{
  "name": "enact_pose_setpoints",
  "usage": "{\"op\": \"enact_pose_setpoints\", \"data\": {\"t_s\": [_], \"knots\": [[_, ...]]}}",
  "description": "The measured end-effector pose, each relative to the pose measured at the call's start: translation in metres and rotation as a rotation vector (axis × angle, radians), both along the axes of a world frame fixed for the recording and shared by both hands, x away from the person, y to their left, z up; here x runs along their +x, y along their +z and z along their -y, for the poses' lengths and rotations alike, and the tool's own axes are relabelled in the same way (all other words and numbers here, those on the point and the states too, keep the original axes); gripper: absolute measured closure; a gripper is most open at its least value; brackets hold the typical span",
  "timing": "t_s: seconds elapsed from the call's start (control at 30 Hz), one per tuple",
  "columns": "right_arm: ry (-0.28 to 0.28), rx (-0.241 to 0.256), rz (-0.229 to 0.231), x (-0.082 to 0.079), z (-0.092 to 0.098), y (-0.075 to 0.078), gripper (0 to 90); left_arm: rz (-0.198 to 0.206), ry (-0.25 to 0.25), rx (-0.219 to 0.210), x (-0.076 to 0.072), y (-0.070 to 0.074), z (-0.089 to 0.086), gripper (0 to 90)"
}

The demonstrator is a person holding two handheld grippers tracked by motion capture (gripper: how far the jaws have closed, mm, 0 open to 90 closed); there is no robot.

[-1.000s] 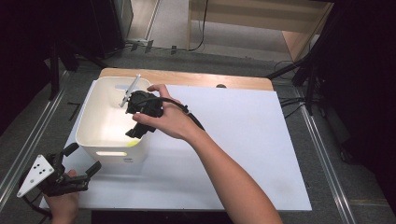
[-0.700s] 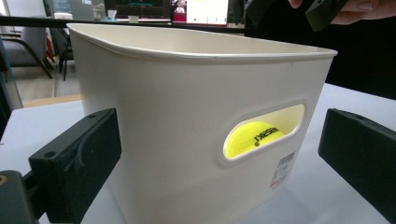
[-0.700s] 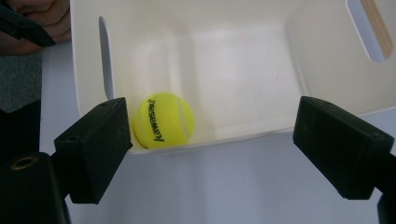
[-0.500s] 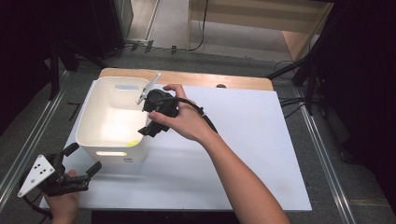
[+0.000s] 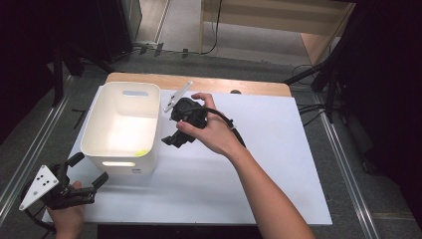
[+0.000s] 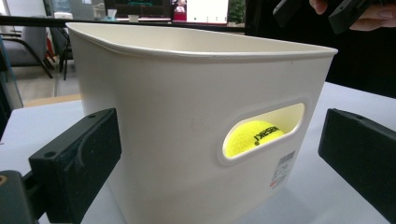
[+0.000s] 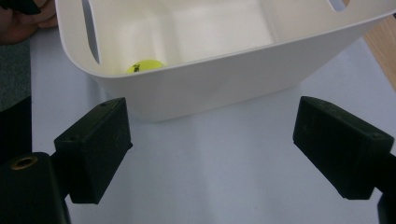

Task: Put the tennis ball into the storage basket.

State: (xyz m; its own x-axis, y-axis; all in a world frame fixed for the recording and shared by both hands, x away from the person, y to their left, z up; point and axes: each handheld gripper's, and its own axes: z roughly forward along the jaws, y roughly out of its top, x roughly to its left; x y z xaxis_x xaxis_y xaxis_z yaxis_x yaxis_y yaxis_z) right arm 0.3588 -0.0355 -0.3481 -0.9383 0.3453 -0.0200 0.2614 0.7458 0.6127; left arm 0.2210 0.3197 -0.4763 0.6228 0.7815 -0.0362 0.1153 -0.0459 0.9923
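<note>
1. High view: white bin (image 5: 102,149) on left of white table (image 5: 278,164), tan wood strip along far edge. Inside the bin, just a yellow sliver at the near right corner.
2. Left gripper view: ball (image 6: 252,137) seen through oval handle slot in bin (image 6: 187,107) wall; yellow felt, black print on it. Sits on bin floor, near end. Small label low on the wall, text too small to read.
3. Right gripper view: down over bin (image 7: 224,79) rim from outside; ball (image 7: 144,66) in a corner by a slot, half hidden by the rim. Interior smooth, bright.
4. Left gripper (image 5: 87,172) at near left corner of table, just beside bin's near wall, grey 3-cornered plate on top. Jaws spread wide, nothing between; in its own view 2 black blocky jaws flank the bin, not touching.
5. Right gripper (image 5: 175,138) held in hand (image 5: 211,130) above table, just right of bin, outside it. Jaws wide apart, empty; matte black, squared pads, bare table beneath in own view.
6. Bin: smooth plastic, rounded corners, tapering sides, rolled rim, slot at each end.
7. Cable trailing from right gripper along the forearm.
</note>
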Motion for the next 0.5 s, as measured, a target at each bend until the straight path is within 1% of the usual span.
{"op": "enact_pose_setpoints", "data": {"t_s": [0.03,0.07,0.1,0.13,0.23,0.27,0.33,0.37,0.5], "knots": [[-0.004,0.003,-0.003,0.0,0.002,-0.001,9.8,0.0,0.0,0.0,0.0,0.0,0.0,0.0],[0.007,0.007,0.001,0.0,0.004,-0.002,9.8,0.001,-0.001,0.0,0.0,0.0,0.0,0.0],[-0.01,0.0,-0.003,-0.001,0.007,-0.002,9.9,0.0,-0.001,0.001,0.0,0.0,0.0,0.0],[-0.014,0.002,-0.009,-0.002,0.009,-0.003,9.8,0.0,0.0,0.001,0.0,0.0,0.0,0.0],[-0.022,0.009,-0.006,-0.002,0.017,-0.007,9.7,0.0,0.0,0.001,0.0,0.0,0.0,0.0],[-0.035,0.011,-0.01,-0.004,0.02,-0.008,9.6,0.0,0.0,0.002,0.0,0.0,0.0,0.0],[-0.043,0.014,-0.001,-0.004,0.025,-0.009,8.8,0.001,0.0,0.001,0.0,0.0,0.0,0.0],[-0.057,0.011,-0.007,-0.006,0.028,-0.01,8.8,0.001,0.0,0.001,0.0,0.0,0.0,0.0],[-0.079,0.026,-0.005,-0.009,0.041,-0.014,8.6,-0.001,0.0,0.003,0.0,0.0,0.0,0.0]]}}
